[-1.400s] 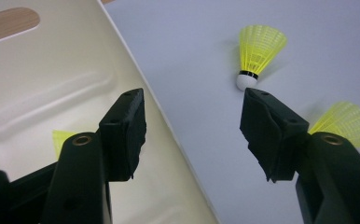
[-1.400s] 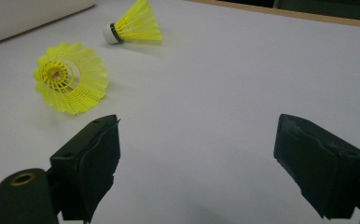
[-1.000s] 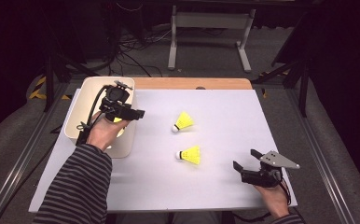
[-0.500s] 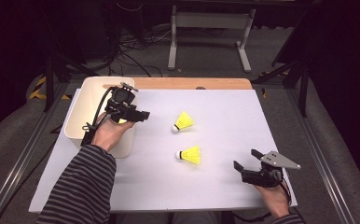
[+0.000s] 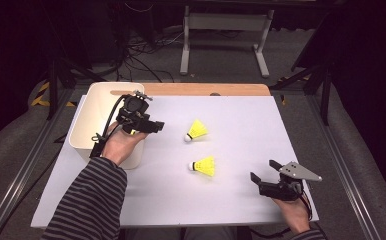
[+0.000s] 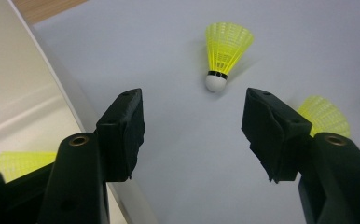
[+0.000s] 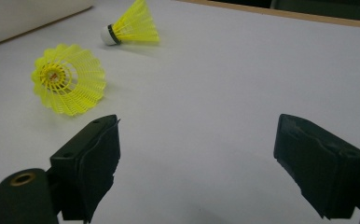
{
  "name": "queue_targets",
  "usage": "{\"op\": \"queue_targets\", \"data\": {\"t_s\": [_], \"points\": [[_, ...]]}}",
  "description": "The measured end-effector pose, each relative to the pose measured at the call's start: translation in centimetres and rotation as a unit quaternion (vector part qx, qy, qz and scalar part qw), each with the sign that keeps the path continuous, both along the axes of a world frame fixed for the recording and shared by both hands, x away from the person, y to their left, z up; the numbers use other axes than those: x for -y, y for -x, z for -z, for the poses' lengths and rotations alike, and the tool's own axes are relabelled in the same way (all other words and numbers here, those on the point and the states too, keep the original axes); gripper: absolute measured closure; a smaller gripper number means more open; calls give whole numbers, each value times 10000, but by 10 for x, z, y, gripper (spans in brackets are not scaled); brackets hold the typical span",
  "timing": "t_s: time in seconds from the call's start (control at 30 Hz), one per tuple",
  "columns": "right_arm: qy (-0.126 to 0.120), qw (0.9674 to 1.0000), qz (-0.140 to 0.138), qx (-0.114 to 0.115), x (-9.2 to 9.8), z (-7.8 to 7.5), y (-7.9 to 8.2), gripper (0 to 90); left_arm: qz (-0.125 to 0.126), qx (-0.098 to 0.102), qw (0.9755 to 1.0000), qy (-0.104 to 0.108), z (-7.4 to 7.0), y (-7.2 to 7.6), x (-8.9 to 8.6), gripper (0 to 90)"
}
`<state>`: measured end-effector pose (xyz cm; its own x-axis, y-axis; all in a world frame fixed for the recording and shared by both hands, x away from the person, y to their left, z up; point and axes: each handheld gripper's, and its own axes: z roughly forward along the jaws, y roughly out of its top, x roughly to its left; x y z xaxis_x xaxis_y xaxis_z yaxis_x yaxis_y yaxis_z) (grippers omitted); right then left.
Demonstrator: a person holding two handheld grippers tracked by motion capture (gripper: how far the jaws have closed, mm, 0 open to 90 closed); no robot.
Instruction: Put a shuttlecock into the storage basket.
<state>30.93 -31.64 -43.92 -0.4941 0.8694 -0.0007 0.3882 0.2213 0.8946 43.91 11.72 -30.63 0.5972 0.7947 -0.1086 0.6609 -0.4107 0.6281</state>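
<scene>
My left gripper hangs wide open, empty, lined up w/ the far shuttlecock by the white bin. Right gripper open too, holding nothing, parked near the other shuttlecock, ready for it.

At the centre of the high view, the two yellow plastic shuttlecocks, the farther and the nearer, have ribbed mesh skirts of thin, slightly glossy plastic and smooth white matt caps. The white counter carries a matt, smooth sheet-like covering, with a strip of bare pale wood along the upper edge. The cream rectangular plastic bin at the left looks smooth with a soft sheen. The left hand-held gripper and the right hand-held gripper are matt black plastic; brass-coloured metal inserts sit in the jaws. A dull grey metal-looking plate tops the right one. The striped sleeve at lower left is knitted cloth.
</scene>
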Motion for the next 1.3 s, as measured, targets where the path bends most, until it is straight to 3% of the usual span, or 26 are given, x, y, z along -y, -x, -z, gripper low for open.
{"op": "queue_targets", "data": {"t_s": [1.3], "points": [[-11,10000,-37,-4,0,0,0,147,333,-104,9994,-77,21,12,28,379]]}}
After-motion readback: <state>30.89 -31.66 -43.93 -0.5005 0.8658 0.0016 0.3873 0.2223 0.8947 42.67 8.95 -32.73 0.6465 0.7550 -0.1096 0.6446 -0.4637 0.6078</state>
